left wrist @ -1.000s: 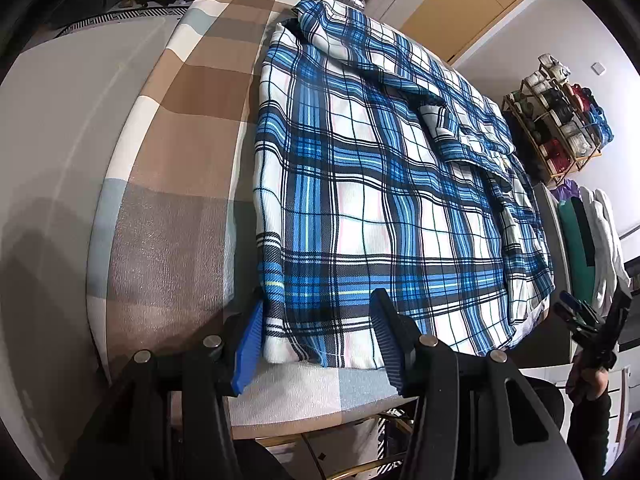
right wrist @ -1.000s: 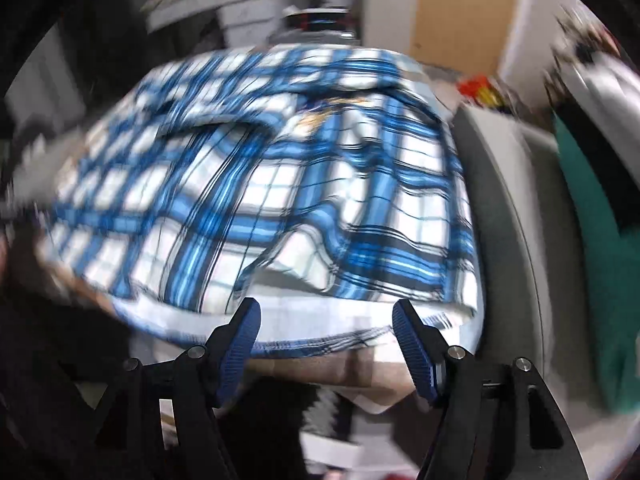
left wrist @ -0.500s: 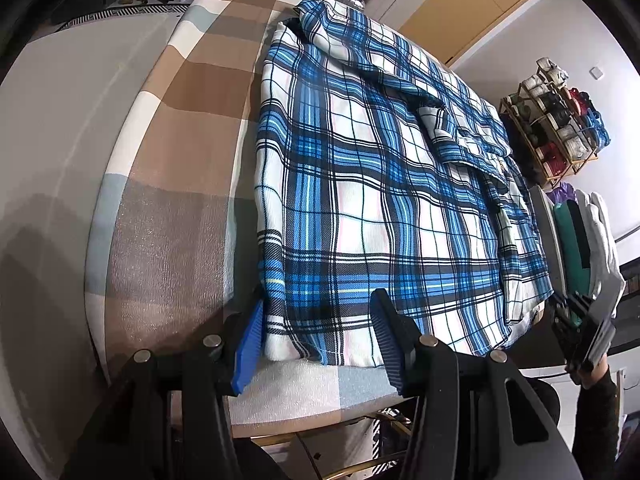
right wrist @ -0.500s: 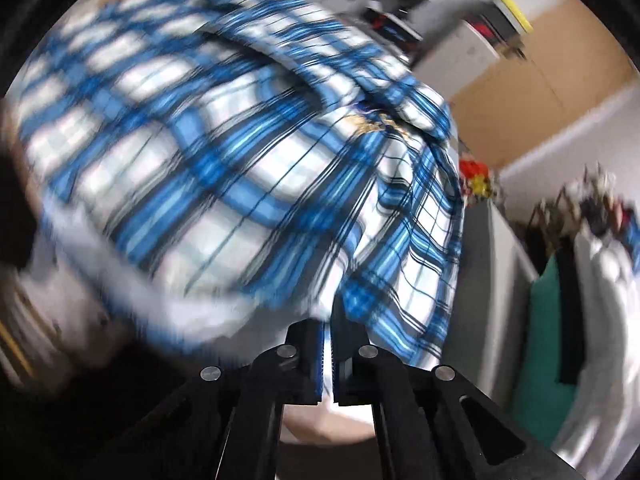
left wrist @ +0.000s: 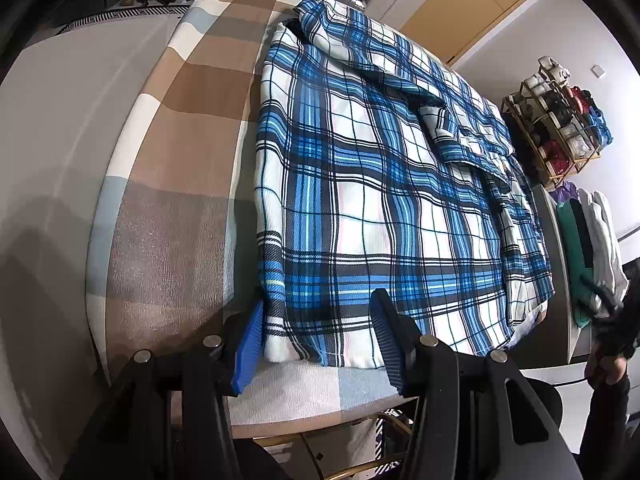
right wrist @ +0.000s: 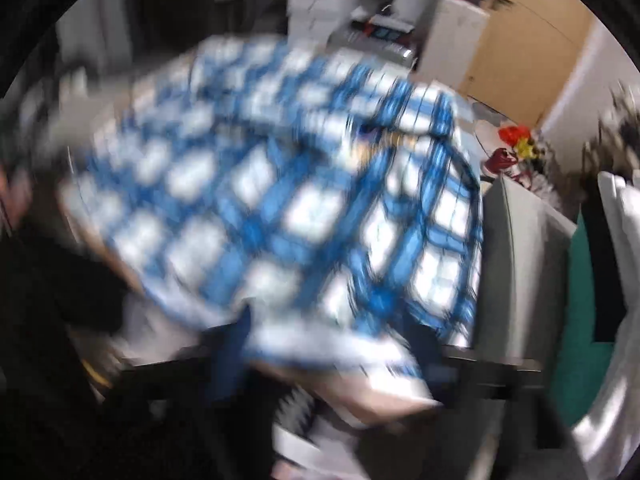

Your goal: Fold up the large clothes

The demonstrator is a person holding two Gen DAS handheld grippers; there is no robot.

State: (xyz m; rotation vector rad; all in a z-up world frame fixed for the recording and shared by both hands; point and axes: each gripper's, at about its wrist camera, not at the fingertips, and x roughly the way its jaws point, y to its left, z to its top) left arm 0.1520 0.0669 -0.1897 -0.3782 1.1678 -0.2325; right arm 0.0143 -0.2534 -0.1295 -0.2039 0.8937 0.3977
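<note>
Left tool (left wrist: 318, 330) astride plaid shirt (left wrist: 384, 184) hem | labels unreadable

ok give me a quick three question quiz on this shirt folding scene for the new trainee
1. True or false: the plaid shirt lies spread on a brown and grey checked cloth.
2. Multiple choice: where do the left gripper fingers sit? A) either side of the shirt's near hem corner B) on the collar C) off the table
3. Fill in: the right wrist view is heavily ____, so the right gripper shows only as a smear.

Key: 1 true; 2 A; 3 blurred. The right jaws have just been opening and stand wide, with the shirt's edge seen between them.
</note>
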